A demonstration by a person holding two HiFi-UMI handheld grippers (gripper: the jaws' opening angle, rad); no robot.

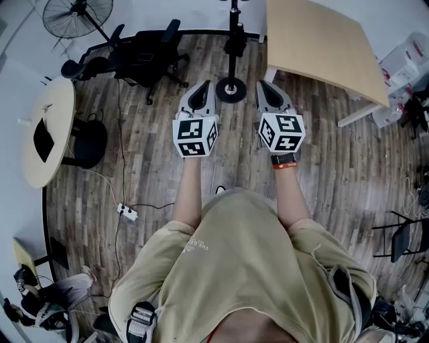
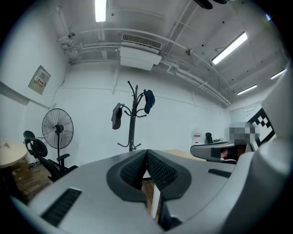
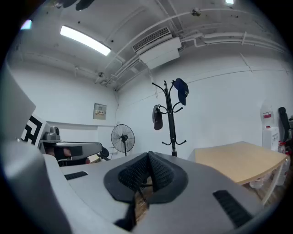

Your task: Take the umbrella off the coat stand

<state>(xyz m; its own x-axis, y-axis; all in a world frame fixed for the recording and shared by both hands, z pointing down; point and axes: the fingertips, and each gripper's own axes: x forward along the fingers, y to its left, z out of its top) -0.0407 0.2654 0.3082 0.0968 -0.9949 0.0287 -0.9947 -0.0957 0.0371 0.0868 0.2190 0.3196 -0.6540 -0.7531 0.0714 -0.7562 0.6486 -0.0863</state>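
A black coat stand rises ahead of me against the white wall. A dark folded umbrella hangs from a hook on its left side, and a blue cap hangs on its right. The right gripper view shows the same stand, umbrella and cap. From above, the stand's round base lies between my two grippers. My left gripper and right gripper are held level side by side, well short of the stand. Both are shut with nothing between the pads.
A light wooden table stands to the right of the stand. A black office chair and a floor fan are at the left, with a round table nearer. A power strip and its cable lie on the wooden floor.
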